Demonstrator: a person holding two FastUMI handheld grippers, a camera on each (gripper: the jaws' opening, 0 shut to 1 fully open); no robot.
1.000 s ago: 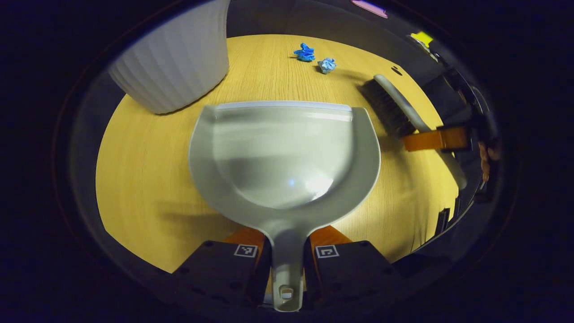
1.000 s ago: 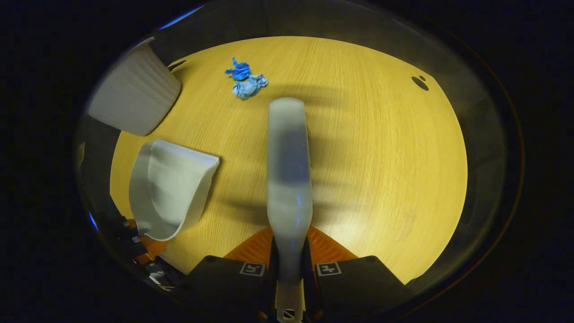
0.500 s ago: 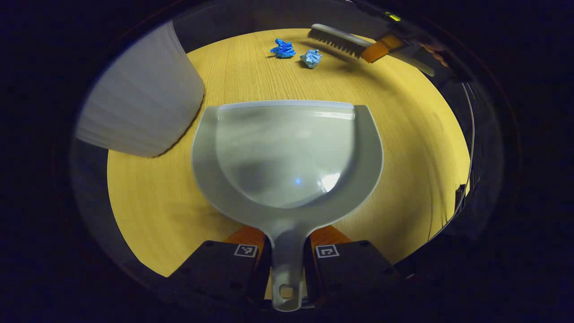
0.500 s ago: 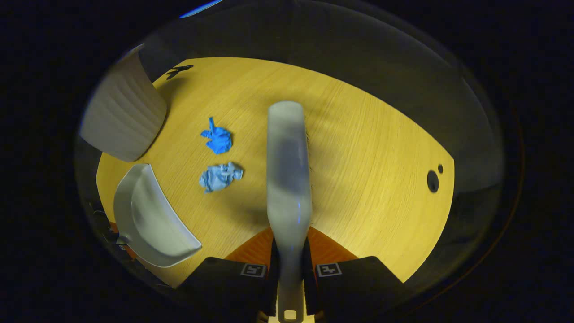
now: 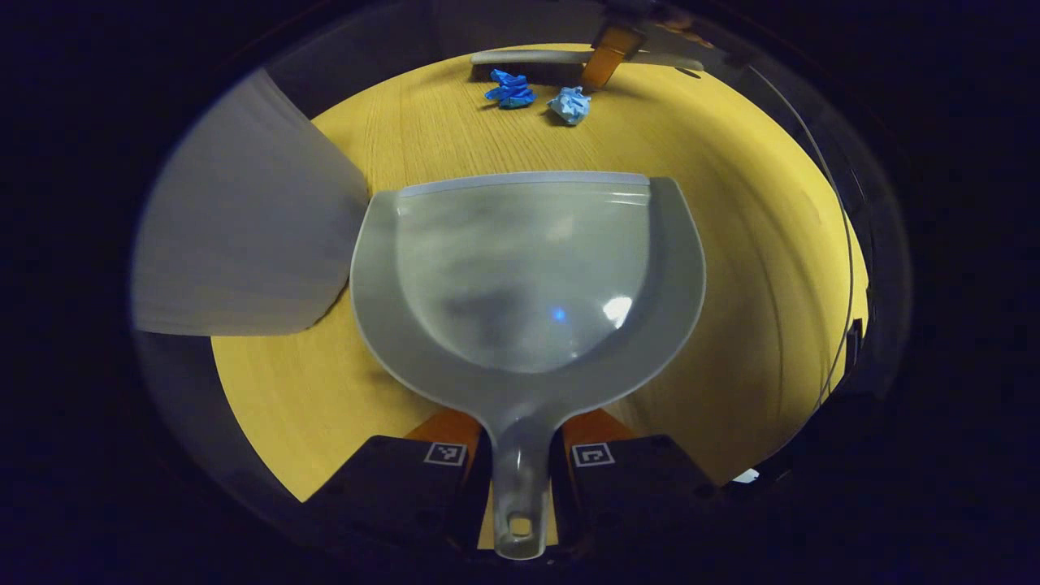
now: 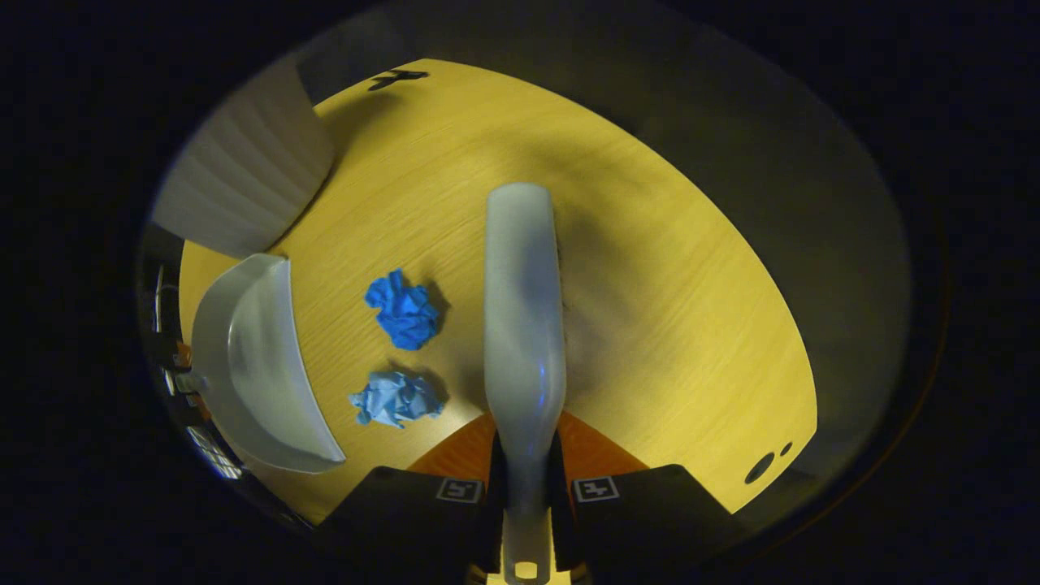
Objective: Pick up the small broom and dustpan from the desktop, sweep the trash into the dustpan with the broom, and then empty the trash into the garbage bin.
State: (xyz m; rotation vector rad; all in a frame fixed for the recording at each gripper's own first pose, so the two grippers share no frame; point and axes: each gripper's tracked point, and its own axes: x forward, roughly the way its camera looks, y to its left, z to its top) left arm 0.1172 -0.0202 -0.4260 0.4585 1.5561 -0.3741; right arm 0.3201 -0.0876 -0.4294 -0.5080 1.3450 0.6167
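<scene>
Dustpan (image 5: 520, 276) sits dead centre in the left gripper view, mouth edge facing the two blue paper wads, dark one (image 5: 510, 88) and pale one (image 5: 569, 104), which lie well apart from it across the desktop (image 5: 731, 244). I read that as the pan lined up to receive the sweep, not yet close enough to catch anything. White ribbed garbage bin (image 5: 244, 236) stands just beside the pan's left rim, handy for the dump later. Left gripper (image 5: 520, 459) has both fingers clamped on the pan's handle stem, nearly shut, nothing else touched. Far side, broom (image 5: 528, 58) lies low behind the wads with the other gripper's finger on it.

Right gripper view: broom back (image 6: 524, 309) runs straight out from my right gripper (image 6: 524, 487), fingers closed tight on the handle neck. Bristles are under the head, can't see them, can't tell if they touch the wood. Dark wad (image 6: 404, 309) and pale wad (image 6: 396, 398) lie just left of the head, between it and the dustpan (image 6: 252, 366), so the broom is on the correct side to push them pan-ward. Bin (image 6: 244, 191) beyond the pan. Trash not swept yet.
</scene>
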